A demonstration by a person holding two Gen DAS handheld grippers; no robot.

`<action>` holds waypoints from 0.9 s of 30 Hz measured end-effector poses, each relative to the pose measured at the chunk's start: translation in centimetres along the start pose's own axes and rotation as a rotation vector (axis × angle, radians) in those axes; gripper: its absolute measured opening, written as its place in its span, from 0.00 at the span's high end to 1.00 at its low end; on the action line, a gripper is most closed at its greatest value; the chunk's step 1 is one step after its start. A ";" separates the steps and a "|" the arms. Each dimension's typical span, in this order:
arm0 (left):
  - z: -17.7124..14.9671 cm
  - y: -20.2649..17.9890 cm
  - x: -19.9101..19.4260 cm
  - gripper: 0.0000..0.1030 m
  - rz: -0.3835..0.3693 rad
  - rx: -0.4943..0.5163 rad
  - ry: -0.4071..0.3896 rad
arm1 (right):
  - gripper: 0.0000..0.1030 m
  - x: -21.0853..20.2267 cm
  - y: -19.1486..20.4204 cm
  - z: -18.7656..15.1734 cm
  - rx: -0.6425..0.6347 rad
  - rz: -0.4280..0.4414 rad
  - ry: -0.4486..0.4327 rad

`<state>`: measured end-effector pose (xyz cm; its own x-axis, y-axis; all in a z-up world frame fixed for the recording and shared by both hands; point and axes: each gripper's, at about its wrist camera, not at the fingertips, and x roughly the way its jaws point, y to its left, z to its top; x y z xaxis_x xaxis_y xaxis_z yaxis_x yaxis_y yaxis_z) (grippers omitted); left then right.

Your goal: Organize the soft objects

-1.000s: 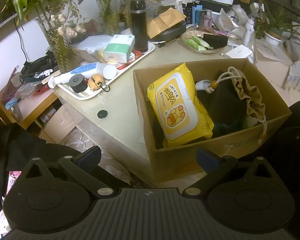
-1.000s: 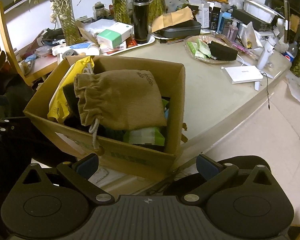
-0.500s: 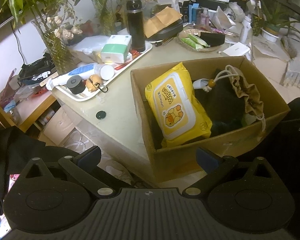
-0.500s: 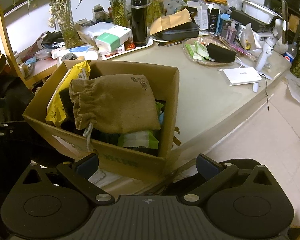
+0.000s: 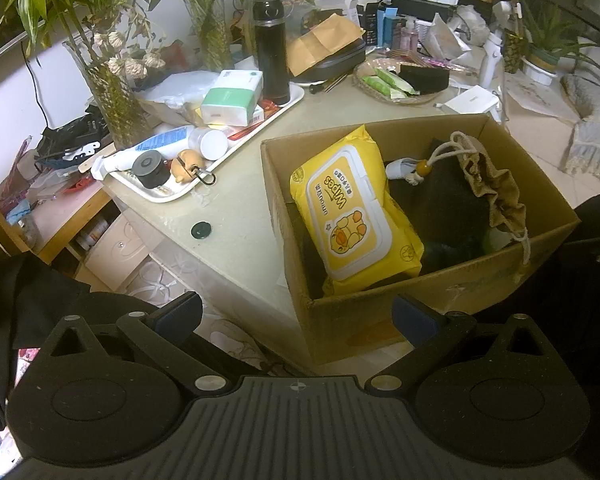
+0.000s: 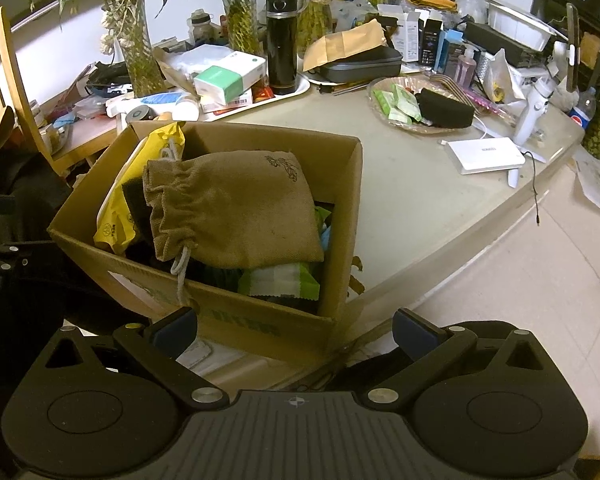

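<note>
A cardboard box (image 5: 512, 276) (image 6: 260, 324) stands at the table's near edge. It holds a yellow wipes pack (image 5: 352, 208) (image 6: 116, 220), a brown drawstring bag (image 6: 236, 208) (image 5: 492, 184), a black soft item (image 5: 444, 212) and a green-white packet (image 6: 284, 280). My left gripper (image 5: 298, 314) is open and empty, off the table in front of the box's left corner. My right gripper (image 6: 296, 326) is open and empty, in front of the box's right corner.
A white tray (image 5: 260, 120) with a tissue box (image 5: 232, 98), tube and black flask (image 5: 272, 52) lies behind the box. A wicker basket (image 6: 420, 128) holds green packets and a black pouch. A white box (image 6: 484, 154), glass vases and clutter stand at the back.
Both grippers have drawn back slightly from the box and stay open. The box contents have not moved.
</note>
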<state>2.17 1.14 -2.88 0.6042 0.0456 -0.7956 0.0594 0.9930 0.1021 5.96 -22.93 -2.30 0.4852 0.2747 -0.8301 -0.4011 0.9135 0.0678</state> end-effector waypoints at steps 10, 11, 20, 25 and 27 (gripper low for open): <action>0.1 0.2 0.1 0.00 0.009 -0.010 0.004 | 0.00 0.0 0.3 0.1 -0.010 -0.001 -0.001; 0.1 0.3 0.1 0.00 0.008 -0.011 0.004 | 0.00 0.0 0.3 0.1 -0.010 -0.002 -0.001; 0.1 0.4 0.0 0.00 0.004 -0.007 -0.001 | 0.00 -0.1 0.4 0.2 -0.014 -0.004 -0.002; 0.1 0.4 0.0 0.00 0.004 -0.008 -0.002 | 0.00 -0.1 0.6 0.2 -0.016 -0.002 -0.002; 0.1 0.3 0.0 0.00 0.005 -0.008 -0.002 | 0.00 -0.1 0.6 0.3 -0.016 -0.001 -0.002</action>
<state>2.26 1.44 -2.74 0.6060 0.0500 -0.7939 0.0505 0.9936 0.1010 5.87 -22.36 -2.02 0.4876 0.2744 -0.8288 -0.4130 0.9089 0.0580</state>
